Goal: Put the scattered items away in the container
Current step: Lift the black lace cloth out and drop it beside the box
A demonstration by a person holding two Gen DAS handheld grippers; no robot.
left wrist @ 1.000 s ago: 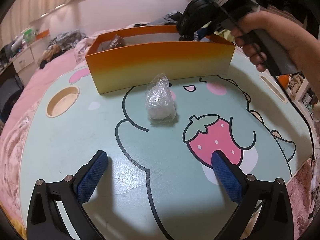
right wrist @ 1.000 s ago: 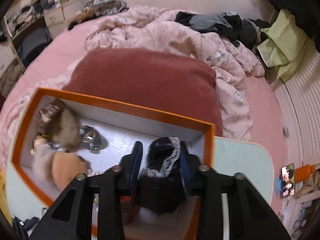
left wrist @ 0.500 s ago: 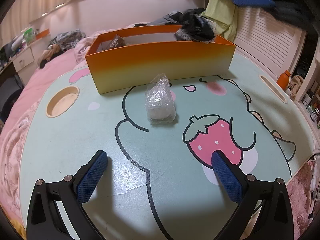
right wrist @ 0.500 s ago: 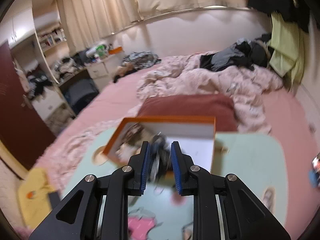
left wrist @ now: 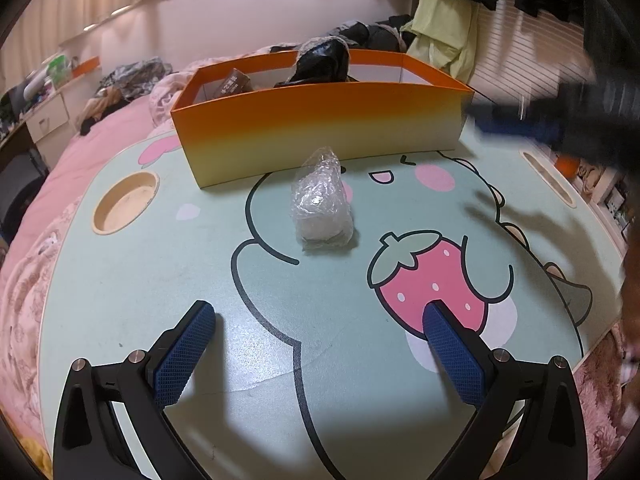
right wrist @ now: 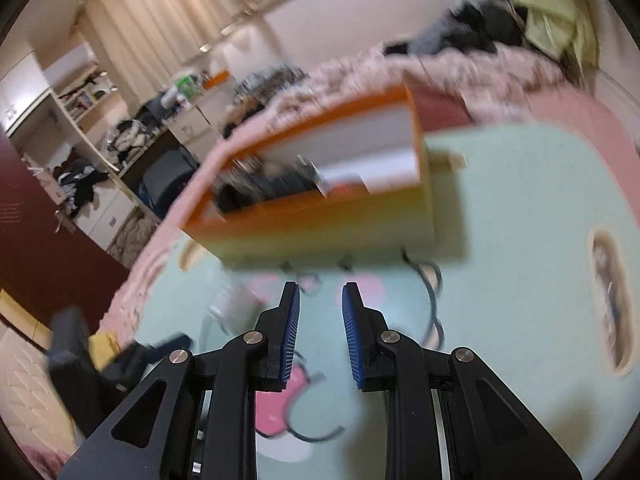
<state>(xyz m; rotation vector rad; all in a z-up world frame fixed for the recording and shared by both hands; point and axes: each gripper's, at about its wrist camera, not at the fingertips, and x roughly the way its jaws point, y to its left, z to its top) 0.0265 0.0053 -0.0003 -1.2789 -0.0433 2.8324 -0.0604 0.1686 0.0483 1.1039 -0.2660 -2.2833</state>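
One crinkly clear plastic-wrapped bundle [left wrist: 322,200] sits mid-table, just in front of the orange cardboard box [left wrist: 320,128]. The right gripper [right wrist: 318,334] is empty, jaws opening; the left gripper [left wrist: 316,352] is wide and empty. I'd straddle the bundle squarely and squeeze gently.

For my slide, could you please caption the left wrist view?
Open left gripper faces a plastic-wrapped bundle before the orange box.
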